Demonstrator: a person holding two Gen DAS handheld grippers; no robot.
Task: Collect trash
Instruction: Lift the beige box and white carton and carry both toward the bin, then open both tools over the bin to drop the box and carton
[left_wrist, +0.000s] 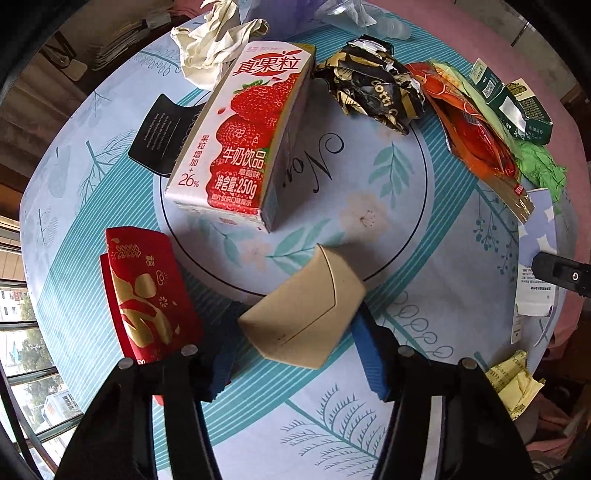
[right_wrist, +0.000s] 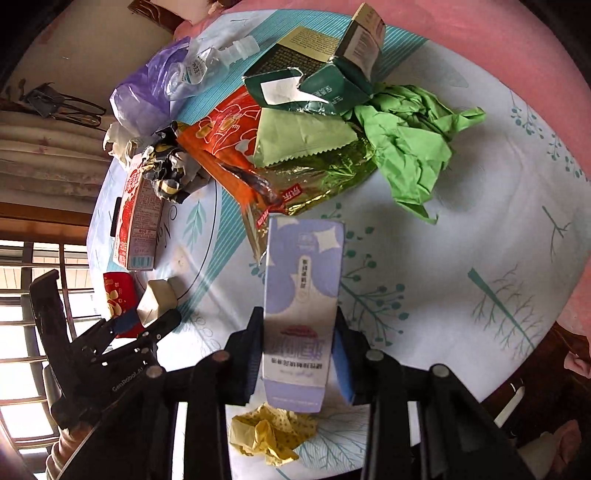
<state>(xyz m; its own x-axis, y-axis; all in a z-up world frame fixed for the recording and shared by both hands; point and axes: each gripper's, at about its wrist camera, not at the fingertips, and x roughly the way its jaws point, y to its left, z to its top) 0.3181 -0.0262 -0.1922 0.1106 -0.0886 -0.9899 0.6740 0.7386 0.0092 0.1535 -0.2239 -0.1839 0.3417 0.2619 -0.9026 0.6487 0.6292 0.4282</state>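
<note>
In the left wrist view, the left gripper points down at the tabletop, which is covered by a pale blue leaf-printed cloth. Its blue-padded fingers stand half-narrowed on either side of a flattened tan cardboard sleeve at lower centre; the right pad touches the sleeve's edge, but whether the left pad presses cannot be told. A red and gold paper envelope lies just to the left of it, and a strawberry milk carton lies on its side at upper centre, beside a crumpled black and gold wrapper. In the right wrist view, the right gripper has its fingers narrowed onto a lavender and white drink carton at lower centre, gripping its sides. A crumpled yellow paper lies below it, crumpled green paper at upper right, and an orange snack bag above the carton.
</note>
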